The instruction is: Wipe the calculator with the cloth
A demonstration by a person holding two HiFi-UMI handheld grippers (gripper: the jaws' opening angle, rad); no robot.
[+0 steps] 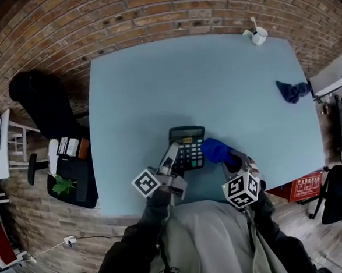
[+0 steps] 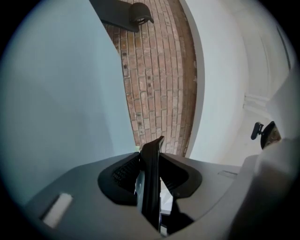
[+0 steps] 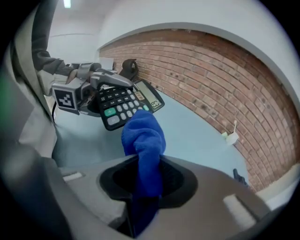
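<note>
Nearest the head, poises left gripper (image 1: 172,150) and right gripper (image 1: 227,159) over near edge of the table (image 1: 156,87); left gripper view: clamps calculator (image 2: 150,176) edge-on; right gripper view: pinches blue cloth (image 3: 144,138) just beside keys (image 3: 123,108), likely needs pressing on to begin wiping

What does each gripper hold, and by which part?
The left gripper holds the calculator by its left edge; the right gripper holds the cloth by a bunched part.

Both at near edge of tabletop (image 1: 214,89), left tool (image 1: 172,152) clamped on calculator (image 1: 188,139) edge, right tool (image 1: 230,160) tilted down, gripping cloth (image 1: 216,149)
</note>
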